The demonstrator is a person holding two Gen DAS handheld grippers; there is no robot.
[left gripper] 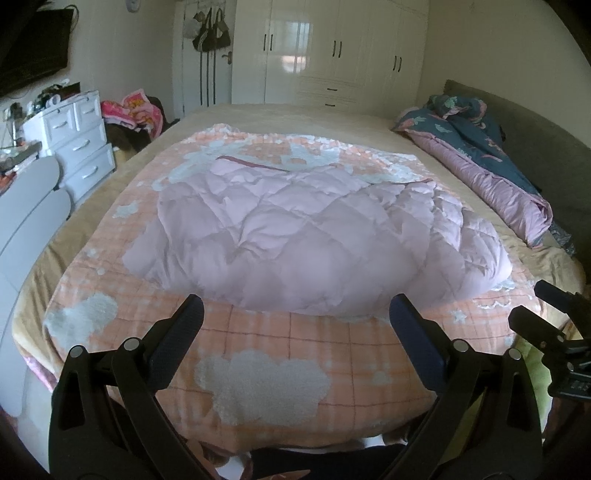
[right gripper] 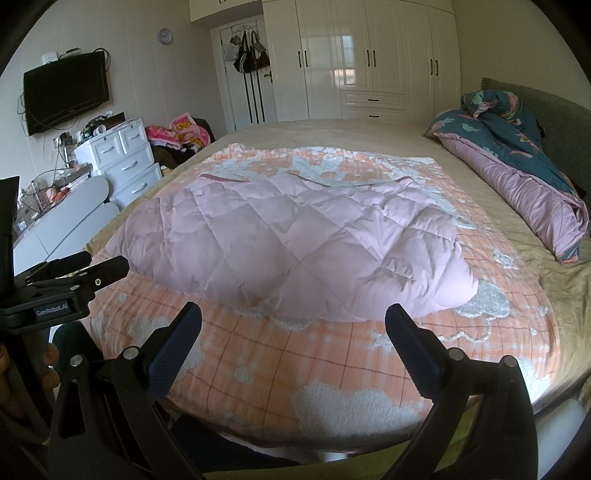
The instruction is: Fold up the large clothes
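Right now the pink quilted coat (left gripper: 317, 236) lies spread on the checked blanket (left gripper: 295, 354) on the bed (right gripper: 369, 133), long axis crosswise, just ahead of both spread, empty tools: left hand-held gripper (left gripper: 295, 314), right hand-held gripper (right gripper: 293, 321), about equally near.

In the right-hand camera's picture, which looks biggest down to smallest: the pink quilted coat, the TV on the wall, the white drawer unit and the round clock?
1. pink quilted coat
2. TV
3. white drawer unit, close to the TV, so unsure
4. clock

The coat lies nearest, which flatters it.
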